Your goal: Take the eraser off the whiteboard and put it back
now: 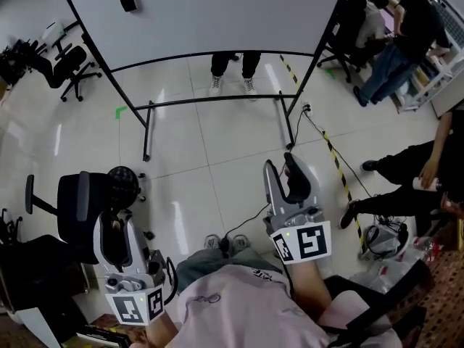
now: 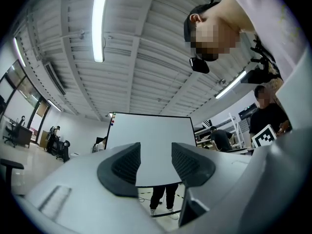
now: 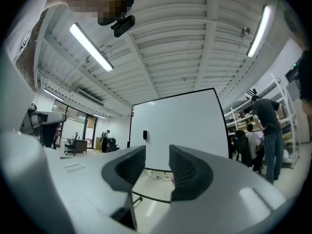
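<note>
A large whiteboard (image 1: 217,13) on a black wheeled stand stands ahead of me across the tiled floor. The small black eraser (image 1: 128,0) sticks to its upper left part, and also shows as a dark block, the eraser (image 3: 145,135), on the whiteboard (image 3: 185,130) in the right gripper view. My left gripper (image 1: 114,220) is low at the left, my right gripper (image 1: 281,167) further forward at the middle. Both are far short of the board. The left gripper (image 2: 156,162) and the right gripper (image 3: 157,167) each show a gap with nothing between the jaws.
A black office chair (image 1: 76,209) stands close by my left gripper, another chair (image 1: 61,67) at the far left. A person's legs (image 1: 232,71) show behind the board. Several people (image 1: 406,35) stand and sit at the right. Striped floor tape (image 1: 333,154) and a cable run at the right.
</note>
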A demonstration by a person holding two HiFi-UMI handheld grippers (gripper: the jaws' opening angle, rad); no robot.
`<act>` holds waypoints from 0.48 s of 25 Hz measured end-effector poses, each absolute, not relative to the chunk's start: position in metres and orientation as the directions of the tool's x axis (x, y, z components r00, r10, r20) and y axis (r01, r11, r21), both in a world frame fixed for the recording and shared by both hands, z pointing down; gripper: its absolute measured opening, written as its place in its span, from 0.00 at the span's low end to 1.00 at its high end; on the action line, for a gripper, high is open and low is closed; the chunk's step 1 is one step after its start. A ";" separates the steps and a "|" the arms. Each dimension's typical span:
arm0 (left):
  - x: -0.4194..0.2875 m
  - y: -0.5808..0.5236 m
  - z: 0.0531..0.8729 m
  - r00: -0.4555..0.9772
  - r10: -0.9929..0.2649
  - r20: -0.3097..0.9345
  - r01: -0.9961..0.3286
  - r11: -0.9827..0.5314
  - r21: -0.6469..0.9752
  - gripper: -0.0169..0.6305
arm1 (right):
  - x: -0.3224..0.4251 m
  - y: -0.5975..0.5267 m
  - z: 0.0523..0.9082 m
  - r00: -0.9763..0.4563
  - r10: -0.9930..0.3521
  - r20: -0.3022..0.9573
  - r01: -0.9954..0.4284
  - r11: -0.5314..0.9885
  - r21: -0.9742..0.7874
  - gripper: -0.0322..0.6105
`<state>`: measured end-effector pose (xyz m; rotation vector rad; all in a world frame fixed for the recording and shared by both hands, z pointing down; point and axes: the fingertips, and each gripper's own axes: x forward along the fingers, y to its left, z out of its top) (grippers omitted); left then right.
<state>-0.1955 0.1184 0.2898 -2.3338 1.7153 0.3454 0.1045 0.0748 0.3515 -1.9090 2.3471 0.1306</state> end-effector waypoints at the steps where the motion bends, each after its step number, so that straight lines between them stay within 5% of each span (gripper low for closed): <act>1: -0.197 0.121 0.291 0.291 -0.903 -0.315 -0.954 -0.297 -0.033 0.33 | 0.100 0.078 0.353 -0.206 -0.969 -0.138 -0.978 0.209 -0.009 0.27; 12: -0.203 0.122 0.299 0.341 -0.896 -0.283 -0.934 -0.357 0.002 0.30 | 0.053 0.091 0.352 -0.252 -0.956 -0.150 -0.964 0.261 -0.043 0.27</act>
